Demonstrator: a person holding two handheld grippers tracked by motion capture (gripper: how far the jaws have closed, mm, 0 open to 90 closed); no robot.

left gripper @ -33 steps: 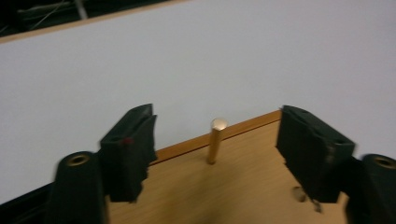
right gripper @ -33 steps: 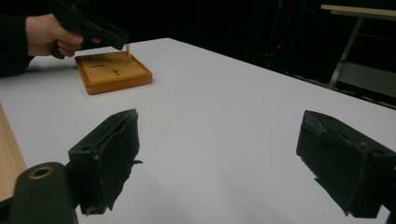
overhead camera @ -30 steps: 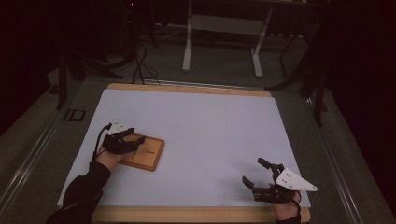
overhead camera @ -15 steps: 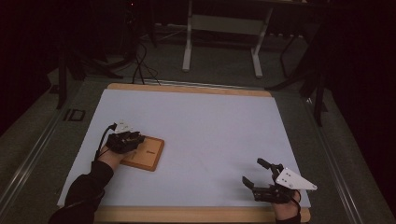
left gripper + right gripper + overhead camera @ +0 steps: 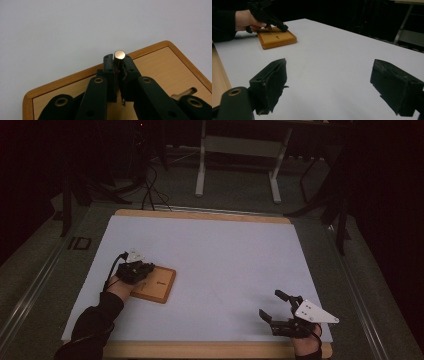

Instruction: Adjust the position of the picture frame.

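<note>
A small metal peg (image 5: 119,55) has just been closed on by the jaws of the left gripper (image 5: 145,270) over the wooden board (image 5: 162,287) at the bench's (image 5: 225,250) eight o'clock, apparently for lifting, while the right gripper (image 5: 272,307) is kept wide open at five o'clock.

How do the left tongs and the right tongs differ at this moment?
The left tongs have just been closing and now pinch a small metal peg over the wooden board; the right tongs stand wide open with nothing between them. The left sits on the board, the right over bare white table near its front edge. Both have black jaws.
</note>
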